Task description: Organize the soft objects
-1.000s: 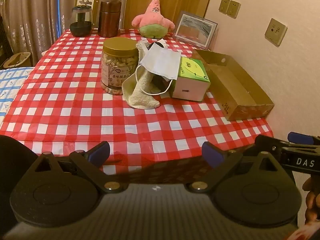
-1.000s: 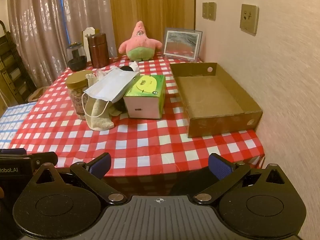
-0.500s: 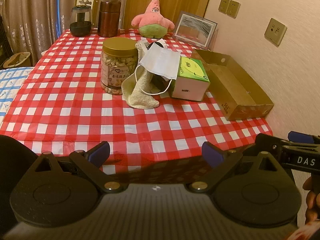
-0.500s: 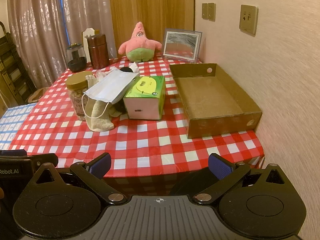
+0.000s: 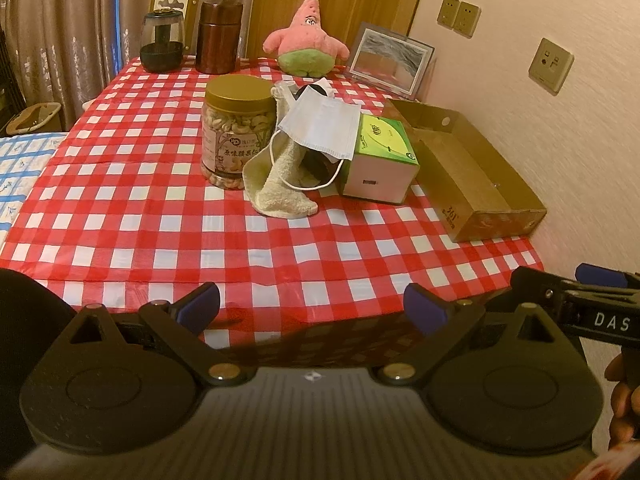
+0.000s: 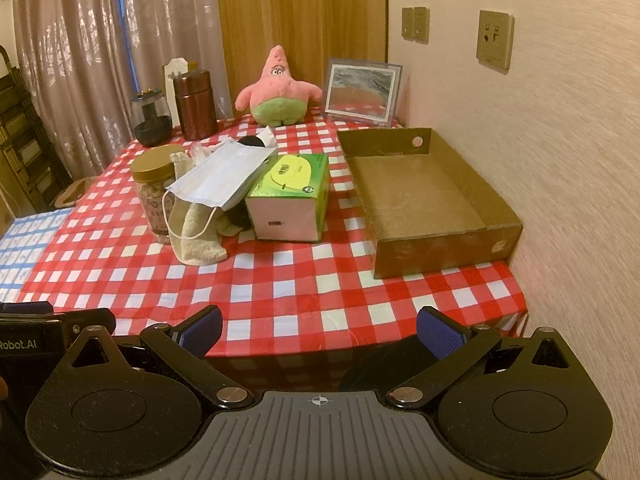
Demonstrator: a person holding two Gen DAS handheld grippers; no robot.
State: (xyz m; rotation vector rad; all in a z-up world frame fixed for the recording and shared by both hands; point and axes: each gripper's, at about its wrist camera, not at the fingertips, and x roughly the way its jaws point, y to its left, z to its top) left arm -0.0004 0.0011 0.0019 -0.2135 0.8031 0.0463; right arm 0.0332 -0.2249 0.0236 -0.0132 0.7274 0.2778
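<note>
Left wrist: dark object [image 5: 316, 162] under mask [image 5: 320, 126].

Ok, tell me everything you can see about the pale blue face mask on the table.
The pale blue pleated face mask looks like thin disposable fabric with white elastic ear loops; one loop hangs down at its near end. It lies tilted, its far end higher, draped over a cream terry towel and something dark beneath, with one long edge resting on the green tissue box. The gold-lidded nut jar stands just beside it. Neither gripper touches it.
</note>
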